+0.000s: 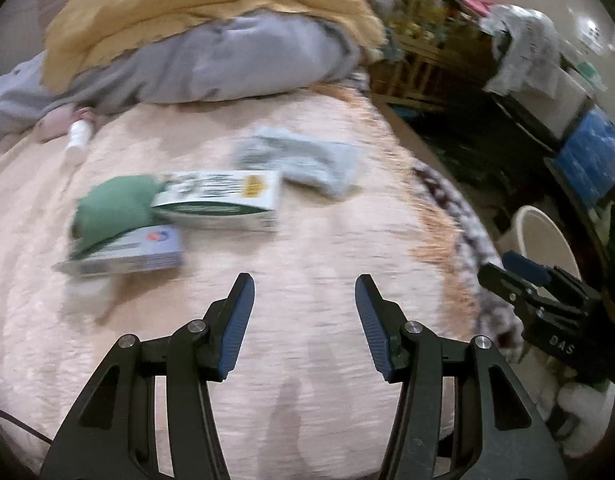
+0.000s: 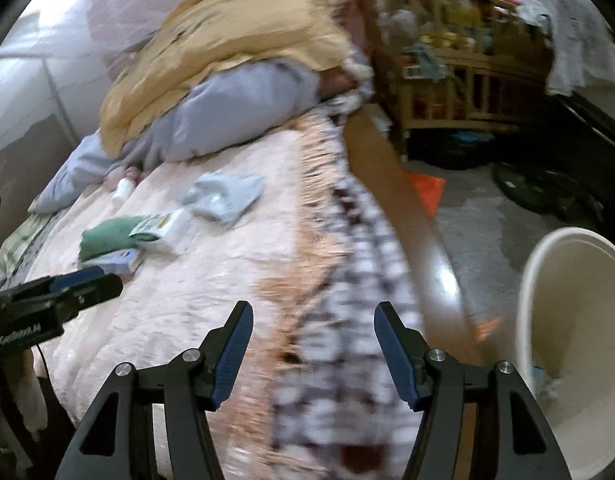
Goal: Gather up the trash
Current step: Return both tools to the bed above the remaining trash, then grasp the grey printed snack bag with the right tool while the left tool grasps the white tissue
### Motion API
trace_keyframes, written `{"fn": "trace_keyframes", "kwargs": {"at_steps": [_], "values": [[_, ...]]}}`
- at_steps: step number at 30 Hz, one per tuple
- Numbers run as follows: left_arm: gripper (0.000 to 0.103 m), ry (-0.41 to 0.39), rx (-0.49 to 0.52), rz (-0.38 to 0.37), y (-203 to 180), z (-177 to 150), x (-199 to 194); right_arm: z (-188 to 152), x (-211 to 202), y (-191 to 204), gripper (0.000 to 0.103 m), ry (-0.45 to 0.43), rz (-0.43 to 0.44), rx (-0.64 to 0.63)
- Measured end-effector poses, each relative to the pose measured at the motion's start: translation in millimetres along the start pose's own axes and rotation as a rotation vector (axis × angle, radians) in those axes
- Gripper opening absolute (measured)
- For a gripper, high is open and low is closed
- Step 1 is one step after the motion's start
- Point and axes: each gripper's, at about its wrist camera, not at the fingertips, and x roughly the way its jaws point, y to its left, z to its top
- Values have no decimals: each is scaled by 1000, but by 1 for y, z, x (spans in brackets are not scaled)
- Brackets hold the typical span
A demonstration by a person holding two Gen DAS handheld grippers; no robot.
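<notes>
Trash lies in a loose cluster on the bed (image 1: pixel 307 280), at about ten o'clock from the left gripper (image 1: pixel 304 292): a white box (image 1: pixel 223 200) with green print, a smaller blue-and-white box (image 1: pixel 127 256) just beside it, a green cloth wad (image 1: pixel 111 208) tucked against both, and a crumpled grey wrapper (image 1: pixel 303 160) farther off at twelve o'clock. A small white bottle (image 1: pixel 77 136) rests near the pillows at eleven.

Both pairs of jaws stand partly open with nothing between them. The right gripper (image 2: pixel 313 322) hangs over the bed's fringed edge, and the bin (image 2: pixel 567 340) sits on the floor at three o'clock from it, some scraps visible at its bottom.

By my reading this is a reach between pickups. The next move calls for carrying the left jaws forward to the nearer box and closing across its narrow sides.

The boxes are stiff cardboard with flat faces. The cover is plush and yielding, so a box may sink under pressure. The wrapper looks thin and crushable.
</notes>
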Motion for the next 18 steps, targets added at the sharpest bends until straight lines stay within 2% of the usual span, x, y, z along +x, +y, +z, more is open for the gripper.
{"fn": "trace_keyframes", "kwargs": {"at_steps": [6, 15, 18], "values": [[51, -1, -109, 36, 55, 2, -7, 8, 19, 39, 64, 27, 38, -57], [51, -14, -202, 91, 130, 10, -25, 32, 48, 75, 65, 46, 71, -119], [51, -11, -239, 117, 160, 16, -28, 45, 62, 81, 71, 57, 71, -164]]}}
